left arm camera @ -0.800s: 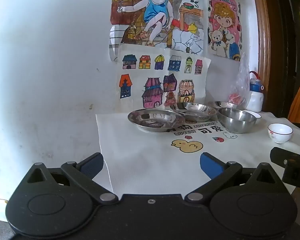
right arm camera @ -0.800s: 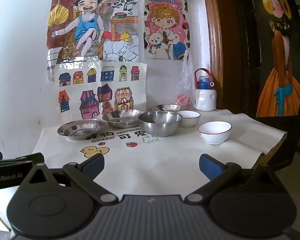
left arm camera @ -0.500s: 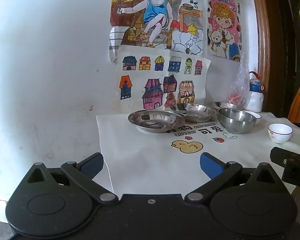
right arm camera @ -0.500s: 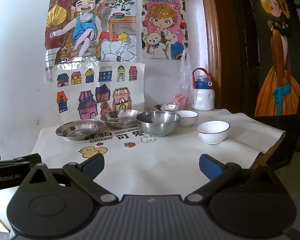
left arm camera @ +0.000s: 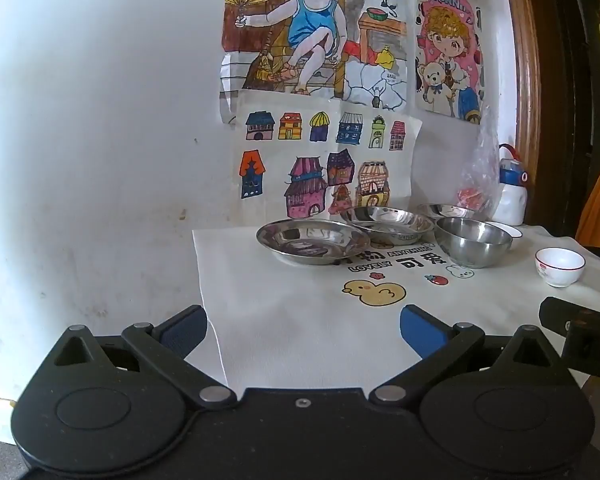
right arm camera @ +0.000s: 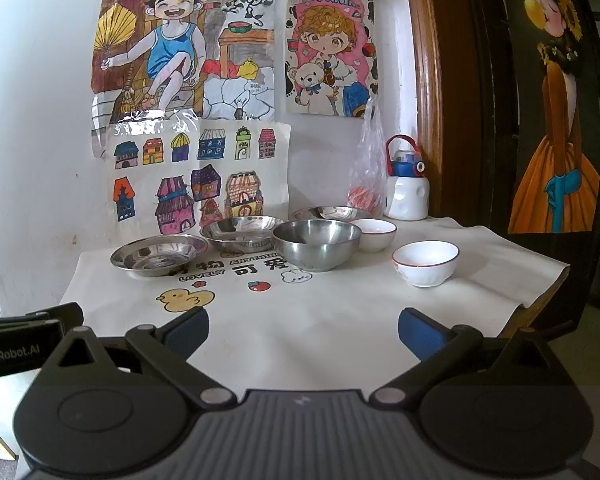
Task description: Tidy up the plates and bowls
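The plates and bowls stand in a loose row at the far side of the cloth-covered surface [right arm camera: 340, 320], close to the wall and well ahead of both tools: a shallow steel plate [right arm camera: 159, 255] at the left end, a second steel plate [right arm camera: 242, 233] just beside it, a deep steel bowl [right arm camera: 317, 244] in the middle, a third steel dish [right arm camera: 330, 213] behind it, then a white bowl [right arm camera: 375, 233] touching or nearly touching the steel bowl, and another white bowl [right arm camera: 425, 262] alone, nearest the front on the right. The left hand-held gripper [left arm camera: 302, 330] and the right hand-held gripper [right arm camera: 303, 330] are both spread wide and empty, over the near edge of the surface. The row runs left to right across both views. In the left view the shallow steel plate [left arm camera: 313, 242] lies nearly straight ahead, so the left tool looks nearer it; the lone white bowl sits ahead and slightly right of the right tool, probably its easiest first reach.
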Action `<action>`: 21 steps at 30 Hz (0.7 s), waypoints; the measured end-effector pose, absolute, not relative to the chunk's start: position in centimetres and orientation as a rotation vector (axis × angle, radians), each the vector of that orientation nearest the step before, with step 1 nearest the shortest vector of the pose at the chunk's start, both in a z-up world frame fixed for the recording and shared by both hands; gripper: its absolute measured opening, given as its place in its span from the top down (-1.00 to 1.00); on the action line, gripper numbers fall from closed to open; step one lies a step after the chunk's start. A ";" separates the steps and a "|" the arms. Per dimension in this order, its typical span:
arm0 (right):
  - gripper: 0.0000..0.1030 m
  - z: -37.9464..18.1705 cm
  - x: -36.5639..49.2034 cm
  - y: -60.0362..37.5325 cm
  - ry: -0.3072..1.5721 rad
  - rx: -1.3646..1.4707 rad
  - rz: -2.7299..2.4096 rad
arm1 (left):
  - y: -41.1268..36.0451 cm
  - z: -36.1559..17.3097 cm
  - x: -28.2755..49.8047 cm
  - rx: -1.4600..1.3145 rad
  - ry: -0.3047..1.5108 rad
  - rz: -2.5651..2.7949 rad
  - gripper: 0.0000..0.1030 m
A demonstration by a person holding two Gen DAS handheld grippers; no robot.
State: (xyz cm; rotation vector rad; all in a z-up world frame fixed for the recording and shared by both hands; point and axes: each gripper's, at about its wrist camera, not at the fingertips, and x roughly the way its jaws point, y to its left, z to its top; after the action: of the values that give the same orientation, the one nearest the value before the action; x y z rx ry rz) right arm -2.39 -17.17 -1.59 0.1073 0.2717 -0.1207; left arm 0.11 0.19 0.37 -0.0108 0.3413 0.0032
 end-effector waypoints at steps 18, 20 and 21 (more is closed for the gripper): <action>-1.00 -1.7 -2.3 -17.2 0.277 0.111 -0.123 | 0.0 0.2 -0.3 -0.007 0.338 0.003 -0.99; -1.00 -1.8 -2.4 -17.2 0.279 0.111 -0.122 | 0.0 0.2 -0.4 -0.007 0.337 0.002 -0.99; -1.00 -1.9 -2.4 -17.3 0.280 0.112 -0.121 | 0.0 0.2 -0.4 -0.007 0.337 0.003 -0.99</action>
State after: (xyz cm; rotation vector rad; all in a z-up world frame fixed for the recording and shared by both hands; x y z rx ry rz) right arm -2.39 -17.25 -1.89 0.1119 0.2804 -0.1212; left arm -0.35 0.01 0.21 -0.0067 0.3373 0.0031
